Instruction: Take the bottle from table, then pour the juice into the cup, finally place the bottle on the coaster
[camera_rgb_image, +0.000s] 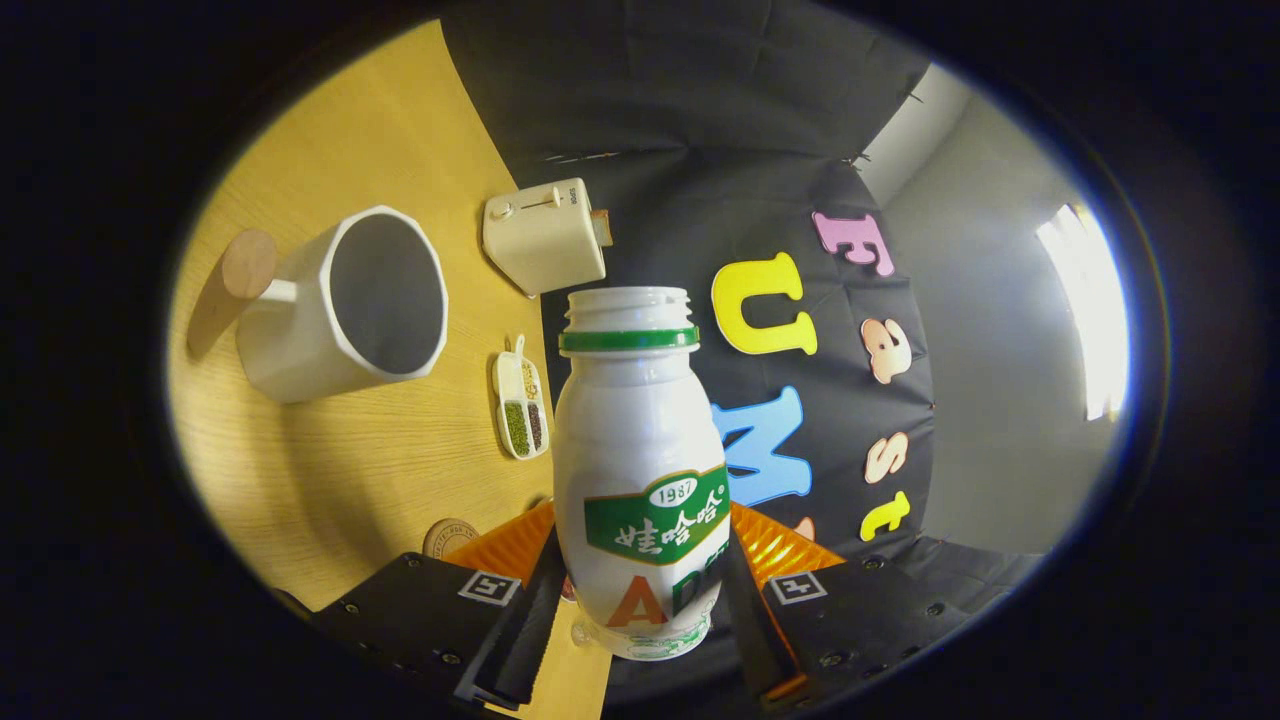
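Both claw (640, 610) fingers clamp bottle (640, 470) between them | cup (345, 300) beyond, well apart

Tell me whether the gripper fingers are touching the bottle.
Touching. The gripper view shows the gripper with both fingers pressed against the bottle, one on each side of its lower body, no gap showing.

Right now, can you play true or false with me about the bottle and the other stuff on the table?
1. The gripper holds the bottle between its two fingers. True.
2. The bottle has its cap on. False: its mouth is open, with only a green ring below the threads.
3. The white cup has its opening turned toward the camera. True.
4. The toaster sits inside the cup. False: it stands on the wooden table, beyond the cup.
5. A small divided dish lies near the bottle. True.
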